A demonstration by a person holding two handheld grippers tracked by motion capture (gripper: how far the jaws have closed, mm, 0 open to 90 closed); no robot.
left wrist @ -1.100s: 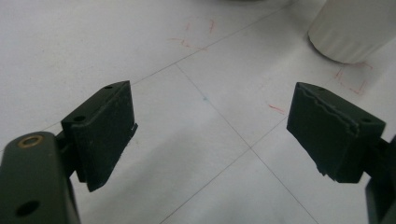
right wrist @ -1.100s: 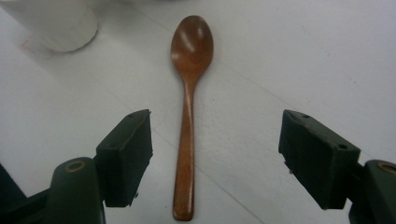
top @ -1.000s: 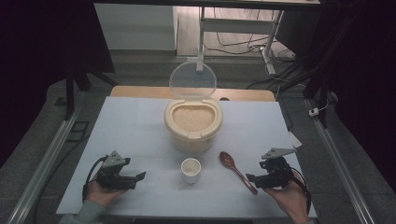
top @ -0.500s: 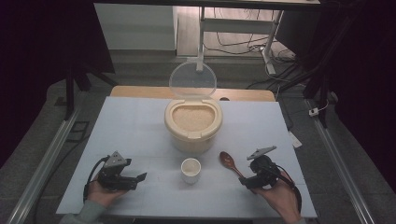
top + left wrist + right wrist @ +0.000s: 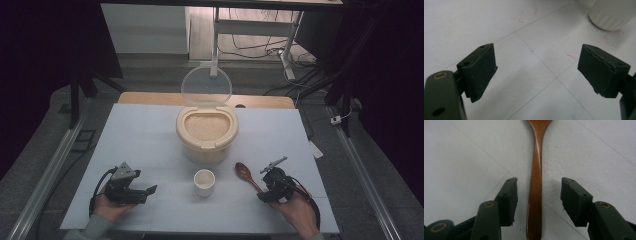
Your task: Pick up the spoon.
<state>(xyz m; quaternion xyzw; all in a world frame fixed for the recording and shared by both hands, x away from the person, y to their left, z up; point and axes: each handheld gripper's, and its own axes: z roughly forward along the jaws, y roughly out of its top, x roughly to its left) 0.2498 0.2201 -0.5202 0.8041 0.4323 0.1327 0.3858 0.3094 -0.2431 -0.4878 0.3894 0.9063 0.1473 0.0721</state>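
Leftward and forward went the right gripper, jaws apart astride the brown wooden spoon lying near-right of the white cup, handle running lengthwise between them, ungrasped.

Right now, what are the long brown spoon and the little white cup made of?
The long brown spoon looks like wood with a glossy varnish: warm reddish-brown colour and a bright streak of light down its handle, which lies between the right gripper's open jaws. The little white cup has a matt white, faintly ribbed wall; it could be plastic or ceramic, I cannot tell which.
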